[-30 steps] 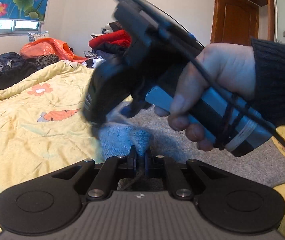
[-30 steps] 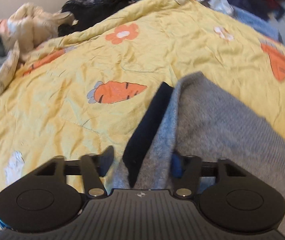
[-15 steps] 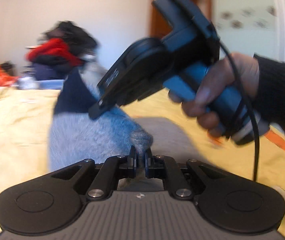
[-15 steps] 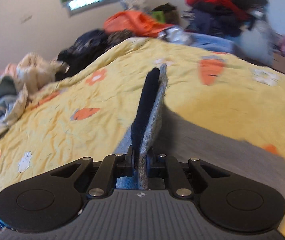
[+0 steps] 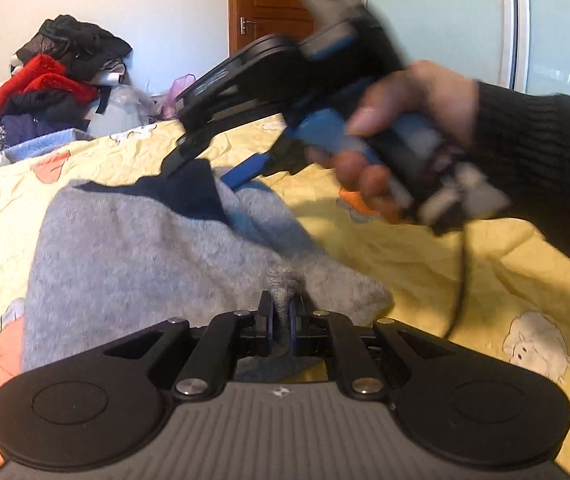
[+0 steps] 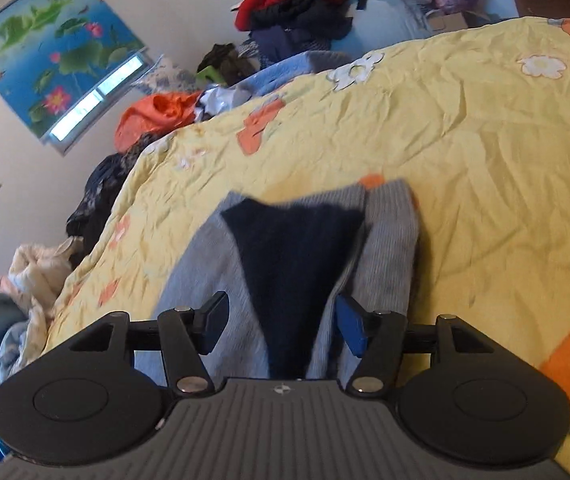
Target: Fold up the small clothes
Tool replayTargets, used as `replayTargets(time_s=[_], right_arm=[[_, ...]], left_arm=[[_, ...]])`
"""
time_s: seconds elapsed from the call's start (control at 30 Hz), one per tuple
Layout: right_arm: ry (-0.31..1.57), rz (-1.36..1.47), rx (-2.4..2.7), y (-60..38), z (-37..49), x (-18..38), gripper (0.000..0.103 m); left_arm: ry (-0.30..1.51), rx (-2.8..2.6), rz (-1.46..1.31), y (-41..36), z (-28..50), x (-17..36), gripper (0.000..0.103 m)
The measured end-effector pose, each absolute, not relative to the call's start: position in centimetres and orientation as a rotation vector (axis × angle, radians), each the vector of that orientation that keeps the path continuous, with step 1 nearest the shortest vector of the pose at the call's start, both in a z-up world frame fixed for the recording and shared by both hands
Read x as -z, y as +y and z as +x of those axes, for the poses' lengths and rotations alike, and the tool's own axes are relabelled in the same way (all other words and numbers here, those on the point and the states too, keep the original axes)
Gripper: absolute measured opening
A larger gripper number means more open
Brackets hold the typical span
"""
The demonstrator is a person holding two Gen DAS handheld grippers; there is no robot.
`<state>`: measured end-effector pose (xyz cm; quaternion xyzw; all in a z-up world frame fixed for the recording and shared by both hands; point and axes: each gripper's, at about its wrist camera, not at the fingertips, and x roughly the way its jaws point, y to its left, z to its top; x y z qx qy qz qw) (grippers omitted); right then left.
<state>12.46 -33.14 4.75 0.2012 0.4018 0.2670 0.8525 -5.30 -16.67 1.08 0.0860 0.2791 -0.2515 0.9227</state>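
A small grey knitted sweater [image 5: 125, 256] with a dark navy collar panel [image 5: 189, 196] lies on the yellow bedspread [image 5: 425, 256]. My left gripper [image 5: 281, 312] is shut on a pinched fold of the grey knit at its near edge. In the left wrist view the right gripper [image 5: 205, 168], held by a hand in a dark sleeve, hovers blurred over the collar end. In the right wrist view the right gripper [image 6: 281, 320] has its jaws opening; the sweater [image 6: 389, 240] and its navy panel [image 6: 293, 256] lie between the spread fingers, not pressed by the pads.
Yellow bedspread [image 6: 485, 120] with orange carrot and white flower prints. A pile of red and dark clothes [image 5: 53, 84] stands beyond the bed, an orange garment [image 6: 157, 116] and more clothes along the far edge. A wooden door [image 5: 281, 4] is behind.
The right gripper, shut on the collar edge half a second ago, has spread its jaws and the sweater has dropped flat. Both hands swung sideways across the bed; the left grip is unchanged.
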Motion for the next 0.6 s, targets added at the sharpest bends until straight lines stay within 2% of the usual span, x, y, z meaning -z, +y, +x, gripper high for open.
replayTargets(time_s=[0.07,0.1,0.13,0.17,0.37,0.47,0.5,0.53,0.57,0.6], right_arm=[[0.883,0.429,-0.534,-32.9,14.5,-4.0,0.058],[0.892,0.435,-0.529,-32.7,15.1,-3.2,0.053],[0.888,0.420,-0.531,-32.4,15.5,-3.0,0.024],[0.893,0.373,-0.519,-31.9,15.5,-2.8,0.015],[0.775,0.299,-0.526,-33.5,12.9,-5.6,0.013],[0.834,0.344,-0.450,-35.2,14.1,-3.0,0.014],[0.819,0.381,-0.451,-35.7,14.0,-2.4,0.018],[0.807,0.426,-0.458,-36.0,13.7,-2.3,0.032],[0.808,0.472,-0.461,-36.4,13.4,-2.5,0.056],[0.799,0.512,-0.456,-36.9,13.0,-3.0,0.072]], left_arm=[[0.577,0.519,0.201,-17.5,-5.1,-1.0,0.007],[0.586,0.519,0.215,-18.0,-5.2,-0.8,0.007],[0.600,0.514,0.222,-18.4,-5.3,-0.6,0.007],[0.614,0.516,0.211,-18.3,-5.3,-0.5,0.007],[0.675,0.582,0.141,-18.3,-5.0,-1.1,0.007],[0.662,0.575,0.159,-18.6,-5.1,-0.6,0.007],[0.664,0.585,0.157,-18.4,-5.3,-0.8,0.007],[0.659,0.602,0.147,-17.8,-5.7,-1.3,0.007],[0.650,0.626,0.126,-16.9,-5.9,-2.0,0.007],[0.643,0.662,0.089,-15.8,-6.4,-2.9,0.008]])
